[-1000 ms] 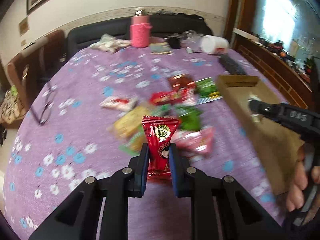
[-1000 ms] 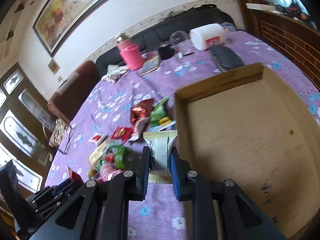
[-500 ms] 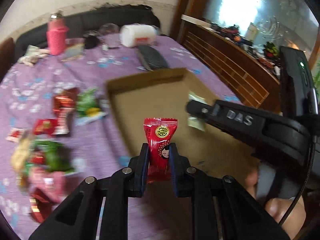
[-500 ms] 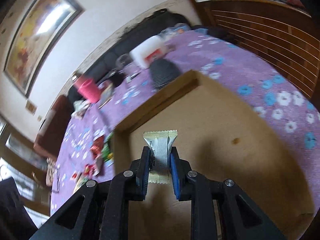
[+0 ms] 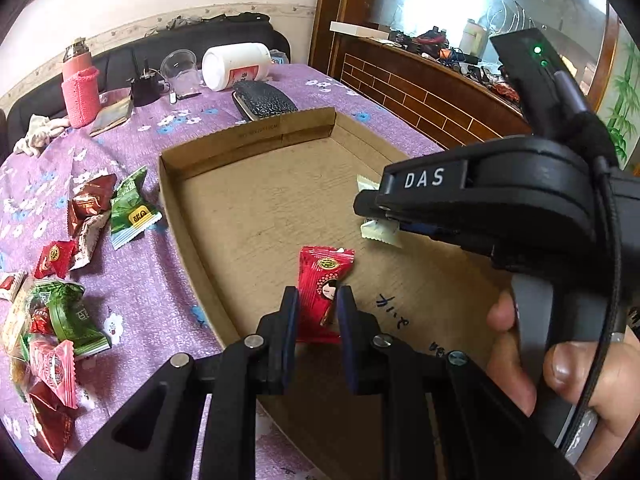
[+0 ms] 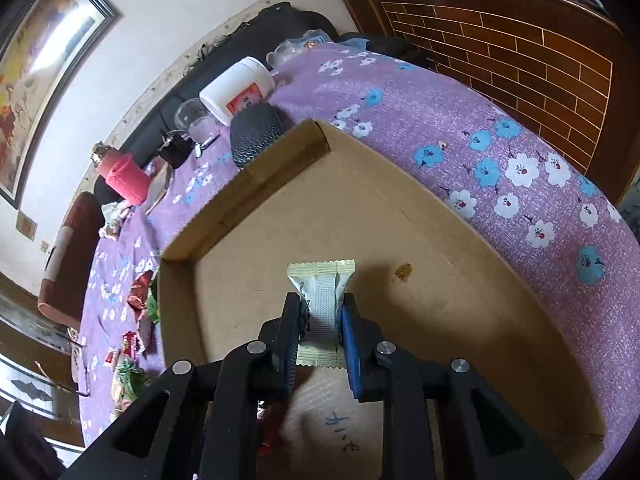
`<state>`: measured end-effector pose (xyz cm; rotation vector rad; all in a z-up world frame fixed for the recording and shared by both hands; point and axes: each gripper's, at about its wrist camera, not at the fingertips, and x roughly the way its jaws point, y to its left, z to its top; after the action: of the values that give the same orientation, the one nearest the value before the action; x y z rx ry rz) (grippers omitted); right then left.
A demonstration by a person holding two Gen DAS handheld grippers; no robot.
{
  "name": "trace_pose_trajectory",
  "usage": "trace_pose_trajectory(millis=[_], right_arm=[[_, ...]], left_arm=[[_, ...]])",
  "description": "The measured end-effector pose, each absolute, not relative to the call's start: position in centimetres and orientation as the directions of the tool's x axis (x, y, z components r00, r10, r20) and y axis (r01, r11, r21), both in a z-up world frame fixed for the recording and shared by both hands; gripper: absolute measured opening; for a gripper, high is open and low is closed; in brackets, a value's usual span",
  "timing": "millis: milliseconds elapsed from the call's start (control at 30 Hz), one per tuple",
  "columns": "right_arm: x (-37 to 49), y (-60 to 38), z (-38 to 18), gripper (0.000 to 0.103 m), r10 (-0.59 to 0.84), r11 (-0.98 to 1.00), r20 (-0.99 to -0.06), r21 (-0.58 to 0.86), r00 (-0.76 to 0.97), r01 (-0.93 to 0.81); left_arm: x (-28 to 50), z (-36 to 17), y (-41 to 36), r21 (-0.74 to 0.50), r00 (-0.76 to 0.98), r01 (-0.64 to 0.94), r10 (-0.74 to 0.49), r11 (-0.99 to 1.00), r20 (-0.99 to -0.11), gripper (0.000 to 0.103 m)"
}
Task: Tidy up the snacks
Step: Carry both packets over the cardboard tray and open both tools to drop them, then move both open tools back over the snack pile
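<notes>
Over the cardboard tray [image 5: 248,136], my left gripper [image 5: 317,303] pinches a red candy [image 5: 323,280] upright; my right gripper [image 6: 320,316] clamps a white wafer pack [image 6: 322,296] above the tray floor.

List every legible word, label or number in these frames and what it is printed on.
"DAS": white letters on the side of the right gripper.
Blue handwriting on the cardboard tray floor: not legible.
Print on the red snack packet, white snack packet, green packet and white jar label: too small or blurred.
</notes>
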<state>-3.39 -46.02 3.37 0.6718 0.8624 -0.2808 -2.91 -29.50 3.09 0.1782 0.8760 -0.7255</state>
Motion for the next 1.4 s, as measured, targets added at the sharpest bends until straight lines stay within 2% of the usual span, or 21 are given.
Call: trace_pose_trajectory(millis=[200, 267, 333, 400, 467, 567, 767, 1067, 1167, 1300, 1400], right_arm=[[-3.4, -45.1, 3.7, 0.022, 0.010, 0.783, -0.787, 0.390, 0.616, 0.485], [-3.4, -45.0, 3.7, 0.029, 0.015, 0.781, -0.786, 0.395, 0.618, 0.483], [-3.5, -44.8, 4.0, 0.030, 0.012, 0.784, -0.779, 0.396, 0.627, 0.478], [-3.7, -44.6, 4.6, 0.030, -0.005, 0.790, -0.765, 0.392, 0.643, 0.471], [-4.0, -44.3, 5.4, 0.031, 0.000, 0.796, -0.729, 0.414, 0.684, 0.441], [-4.3, -43.7, 6.4, 0.035, -0.031, 0.816, -0.700, 0.395, 0.714, 0.422], [-4.3, -42.7, 7.0, 0.037, -0.012, 0.831, -0.674, 0.404, 0.739, 0.383], [-4.1, -39.1, 8.0, 0.037, 0.065, 0.887, -0.625, 0.394, 0.778, 0.242], [-4.0, -37.4, 8.2, 0.037, 0.100, 0.907, -0.608, 0.381, 0.788, 0.179], [-3.6, -34.9, 8.2, 0.037, 0.188, 0.922, -0.597, 0.382, 0.780, 0.070], [-3.1, -32.5, 7.7, 0.037, 0.276, 0.919, -0.606, 0.394, 0.746, -0.020]], left_arm=[[-2.8, 3.0, -29.2, -0.145, 0.427, 0.633, -0.500, 0.760, -0.754, 0.019], [-2.7, 3.0, -29.2, -0.148, 0.428, 0.632, -0.502, 0.761, -0.752, 0.019], [-2.8, 3.1, -29.1, -0.148, 0.435, 0.631, -0.505, 0.761, -0.746, 0.020], [-2.9, 3.3, -29.1, -0.150, 0.439, 0.629, -0.507, 0.763, -0.742, 0.023], [-3.0, 3.8, -28.9, -0.151, 0.448, 0.625, -0.510, 0.766, -0.734, 0.030], [-3.2, 4.8, -28.5, -0.144, 0.472, 0.614, -0.507, 0.776, -0.721, 0.037], [-3.7, 7.3, -26.2, -0.117, 0.509, 0.589, -0.480, 0.799, -0.714, 0.041], [-2.8, 9.3, -16.6, -0.074, 0.603, 0.497, -0.406, 0.864, -0.687, 0.043], [-0.8, 9.2, -11.9, -0.058, 0.649, 0.415, -0.340, 0.908, -0.681, 0.049], [2.8, 7.2, -6.6, -0.027, 0.675, 0.295, -0.229, 0.955, -0.701, 0.050], [4.7, 5.3, -4.2, -0.070, 0.633, 0.259, -0.224, 0.963, -0.741, 0.050]])
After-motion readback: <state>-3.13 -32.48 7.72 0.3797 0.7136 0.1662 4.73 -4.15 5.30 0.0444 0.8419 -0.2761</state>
